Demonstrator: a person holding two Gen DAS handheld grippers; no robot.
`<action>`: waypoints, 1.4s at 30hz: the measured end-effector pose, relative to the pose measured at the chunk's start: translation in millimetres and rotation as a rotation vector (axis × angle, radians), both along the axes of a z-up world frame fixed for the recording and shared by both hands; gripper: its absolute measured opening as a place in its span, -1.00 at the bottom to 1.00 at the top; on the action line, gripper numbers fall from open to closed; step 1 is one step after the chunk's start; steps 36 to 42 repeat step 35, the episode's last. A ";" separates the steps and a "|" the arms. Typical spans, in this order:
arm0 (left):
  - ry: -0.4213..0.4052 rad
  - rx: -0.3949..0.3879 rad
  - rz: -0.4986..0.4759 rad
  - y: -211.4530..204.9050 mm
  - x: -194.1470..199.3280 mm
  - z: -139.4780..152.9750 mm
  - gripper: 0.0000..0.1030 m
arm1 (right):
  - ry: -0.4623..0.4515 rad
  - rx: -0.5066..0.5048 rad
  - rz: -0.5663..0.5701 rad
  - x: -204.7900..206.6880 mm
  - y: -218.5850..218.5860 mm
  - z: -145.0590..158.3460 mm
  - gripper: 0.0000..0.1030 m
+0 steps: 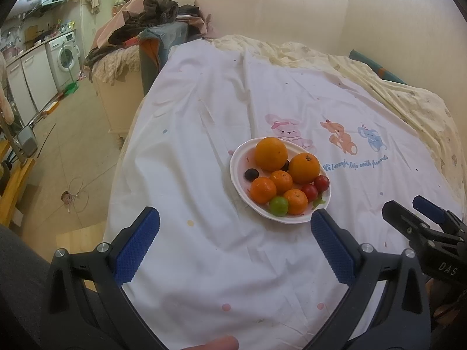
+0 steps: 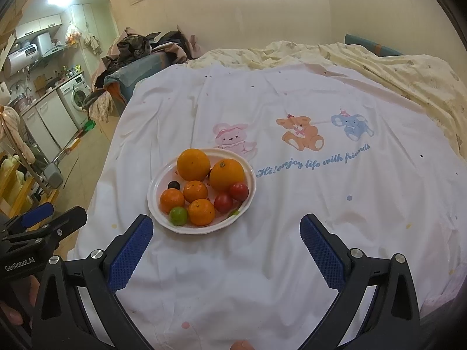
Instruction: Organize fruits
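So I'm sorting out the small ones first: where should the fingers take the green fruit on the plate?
Grip the green fruit across its round middle, coming from above on the plate's near rim side. It sits at the front edge, touching a mandarin on its right and another behind, so its near and left sides are freest. The right gripper, open, is close.

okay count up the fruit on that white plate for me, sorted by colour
Orange: 5, two large oranges and three small mandarins
Red: 2
Green: 1
Dark purple: 1 in clear view; a possible second is mostly hidden between the large oranges
Total: 9 clearly visible on the plate
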State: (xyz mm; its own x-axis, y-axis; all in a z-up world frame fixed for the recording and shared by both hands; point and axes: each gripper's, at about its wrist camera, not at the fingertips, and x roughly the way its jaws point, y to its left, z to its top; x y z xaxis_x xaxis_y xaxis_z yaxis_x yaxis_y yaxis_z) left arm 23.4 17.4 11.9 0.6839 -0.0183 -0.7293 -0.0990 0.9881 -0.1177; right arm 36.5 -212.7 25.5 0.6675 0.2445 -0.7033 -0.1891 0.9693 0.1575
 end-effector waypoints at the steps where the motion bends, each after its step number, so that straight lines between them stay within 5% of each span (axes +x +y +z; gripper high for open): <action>1: -0.001 -0.001 0.000 0.0 -0.1 -0.1 0.98 | -0.001 0.002 0.000 0.0 0.1 0.5 1.00; 42: 0.006 -0.013 0.011 -1.4 -3.5 -0.1 0.99 | -0.012 -0.010 0.007 -1.1 0.1 0.2 1.00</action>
